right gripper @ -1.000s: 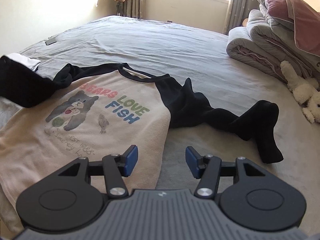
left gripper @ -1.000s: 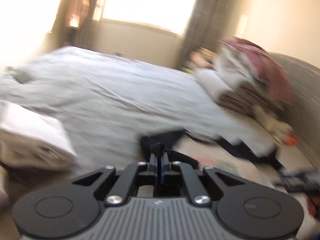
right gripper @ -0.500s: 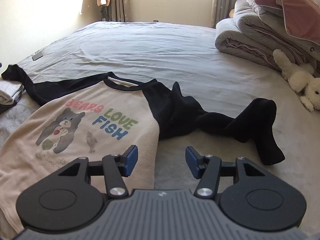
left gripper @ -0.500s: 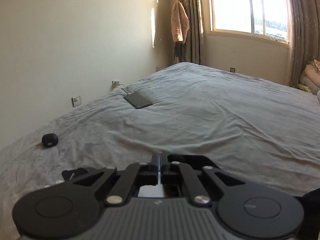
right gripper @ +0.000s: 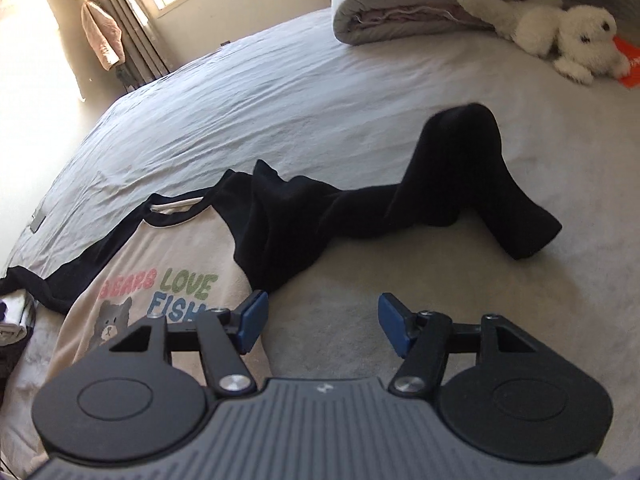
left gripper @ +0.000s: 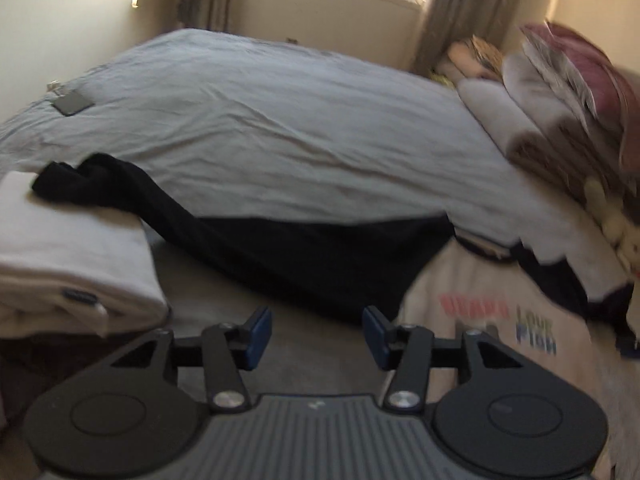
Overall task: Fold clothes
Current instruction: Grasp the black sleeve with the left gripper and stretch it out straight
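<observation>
**While both grippers hover empty: shirt spread face up, sleeves unfolded**

Seen from the left gripper (left gripper: 316,330): blue pads parted wide, nothing between them, poised low over grey bed (left gripper: 280,120). Just ahead, left sleeve (left gripper: 248,248) of the shirt (left gripper: 480,320), black, stretched flat and running off to the front left, cuff end draped up onto a folded white pile (left gripper: 68,256) beside the left finger. To the front right, cream shirt body with coloured print, blurred in this view. Far ahead left, a dark flat phone-like slab (left gripper: 72,103); far right, stacked quilts (left gripper: 560,120).

Seen from the right gripper (right gripper: 320,324): pads likewise spread apart, holding nothing, hanging over bare bed between shirt hem side and right sleeve (right gripper: 440,200). Front left, shirt body face up, neckline pointing away, print reading BEARS LOVE FISH above a bear. Straight ahead and to the right, right sleeve bunched and twisted, humped in the middle, cuff kinked back toward the tool. Far front right, a white plush toy (right gripper: 560,28) against the quilts.

Judged from the layout: body spread print-up, suited to folding sleeves inward; left sleeve straight enough to fold, right sleeve rumpled and likely needing smoothing. Each gripper sits nearest its own sleeve, jaws ready to pinch. Soft jersey likely to sag and slip when lifted by one edge.
</observation>
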{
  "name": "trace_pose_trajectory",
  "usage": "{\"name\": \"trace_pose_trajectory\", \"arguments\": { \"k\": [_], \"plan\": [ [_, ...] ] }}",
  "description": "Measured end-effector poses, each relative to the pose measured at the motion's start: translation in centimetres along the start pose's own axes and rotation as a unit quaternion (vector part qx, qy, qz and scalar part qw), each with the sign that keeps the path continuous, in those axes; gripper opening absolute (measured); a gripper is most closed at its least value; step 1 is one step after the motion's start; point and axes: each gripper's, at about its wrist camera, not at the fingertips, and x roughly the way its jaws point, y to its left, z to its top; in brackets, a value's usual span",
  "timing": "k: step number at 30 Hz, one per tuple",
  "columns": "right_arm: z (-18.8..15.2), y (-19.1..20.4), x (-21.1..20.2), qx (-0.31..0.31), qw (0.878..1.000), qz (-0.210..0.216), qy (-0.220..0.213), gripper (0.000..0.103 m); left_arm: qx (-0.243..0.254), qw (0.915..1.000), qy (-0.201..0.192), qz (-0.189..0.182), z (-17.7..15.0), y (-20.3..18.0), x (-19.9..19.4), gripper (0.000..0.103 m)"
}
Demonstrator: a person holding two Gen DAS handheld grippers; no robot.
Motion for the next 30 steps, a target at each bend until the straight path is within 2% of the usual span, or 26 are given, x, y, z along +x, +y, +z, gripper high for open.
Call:
{"name": "trace_pose_trajectory", "arguments": {
  "k": [5,9,13,15,17,19,22,25,27,28,29,30],
  "plan": [
    [-0.6,-0.8,0.0,0.014,0.999,0.038,0.017,0.064,0.021,0.9974,0.068,-0.009,-4.9,-1.8,1.4,0.051],
    [-0.3,-1.5,0.4,0.036,0.998,0.043,0.008,0.063,0.024,0.9973,0.067,-0.02,-7.0,-0.8,1.1,0.051],
    [-0.1,-2.1,0.7,0.057,0.997,0.048,0.0,0.063,-0.027,0.9978,0.037,-0.048,-4.4,0.4,2.0,0.052],
    [0.0,-2.4,0.9,0.067,0.996,0.051,-0.004,0.063,-0.06,0.9963,0.018,-0.059,-2.8,0.8,2.9,0.055],
    [0.5,-2.7,1.4,0.081,0.995,0.049,-0.013,0.063,-0.075,0.9961,0.0,-0.047,-1.4,0.9,4.2,0.064],
    [1.3,-3.1,2.2,0.105,0.993,0.045,-0.026,0.063,-0.084,0.9957,-0.012,-0.035,-0.4,0.8,5.7,0.067],
    [2.7,-3.8,3.8,0.134,0.99,0.031,-0.035,0.063,-0.094,0.9951,-0.016,-0.025,0.5,0.5,8.0,0.067],
    [3.7,-4.6,5.5,0.141,0.989,0.001,-0.046,0.063,-0.086,0.9958,-0.032,-0.006,1.1,0.0,9.9,0.067],
    [4.1,-5.2,6.4,0.16,0.985,-0.001,-0.059,0.062,-0.076,0.9961,-0.045,0.007,1.5,-0.3,10.6,0.066],
    [4.4,-5.2,6.6,0.166,0.984,-0.001,-0.063,0.059,-0.075,0.9958,-0.051,0.011,1.7,-0.3,10.8,0.06],
    [4.7,-5.2,6.7,0.164,0.984,-0.003,-0.066,0.034,-0.081,0.9951,-0.055,0.014,1.9,0.0,10.9,0.036],
    [5.1,-5.1,6.8,0.161,0.984,-0.006,-0.069,0.008,-0.087,0.9944,-0.059,0.016,2.1,0.2,11.0,0.022]
  ]
}}
